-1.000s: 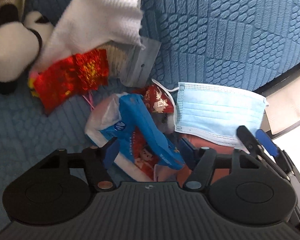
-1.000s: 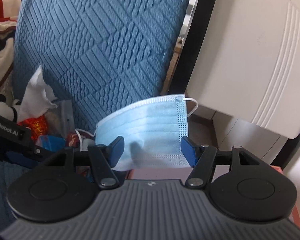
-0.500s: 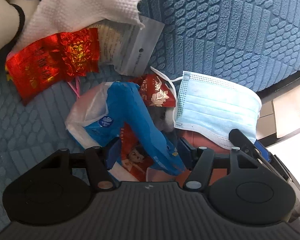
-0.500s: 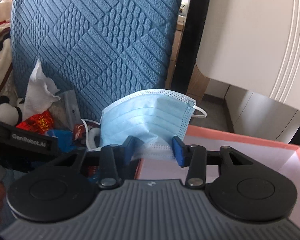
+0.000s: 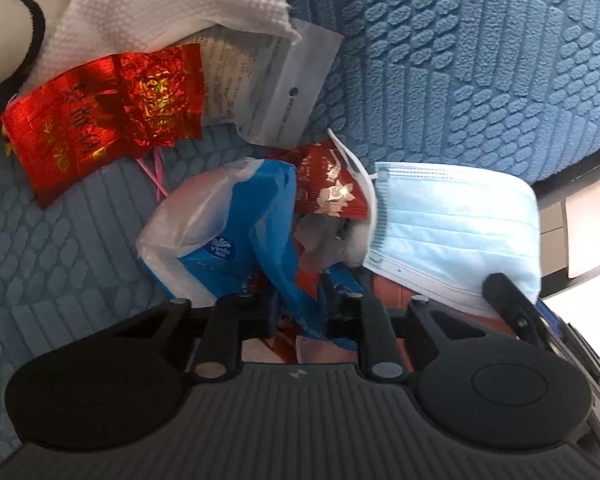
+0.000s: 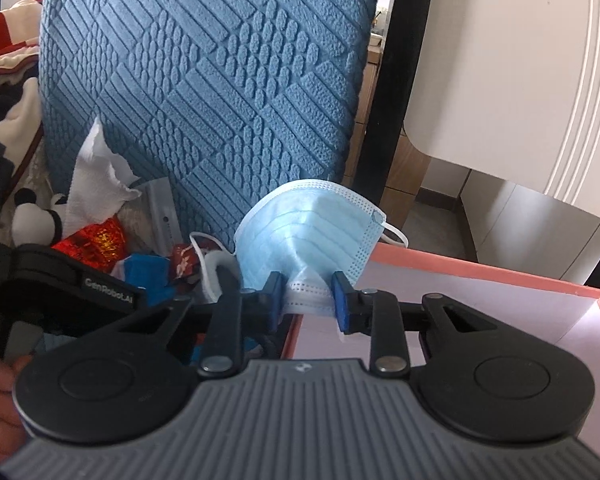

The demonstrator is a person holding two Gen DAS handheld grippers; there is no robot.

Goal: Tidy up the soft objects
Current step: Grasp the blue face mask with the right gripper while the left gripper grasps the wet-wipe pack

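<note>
A pale blue face mask (image 6: 312, 228) stands over the corner of a red-rimmed box (image 6: 480, 272). The jaws of my right gripper (image 6: 307, 300) are closing on its lower edge, and the cloth bunches between the blue pads. In the left wrist view the mask (image 5: 456, 220) lies at the right. A blue and white tissue pack (image 5: 220, 248) lies crumpled on the blue cushion. The jaws of my left gripper (image 5: 300, 312) are closing on it, with a fold of its blue wrapper pinched between the pads.
Behind the pack lie a red foil packet (image 5: 100, 120), a small red sachet (image 5: 332, 188), a clear zip pouch (image 5: 276, 80), a white paper towel (image 5: 172, 8) and a panda plush (image 5: 4, 40). A blue textured cushion (image 6: 204, 80) stands upright. White cabinet (image 6: 520, 60) at right.
My left gripper has come down and forward over the tissue pack and its jaws have narrowed onto the wrapper. The right jaws have narrowed onto the mask's lower edge, which now bunches.
</note>
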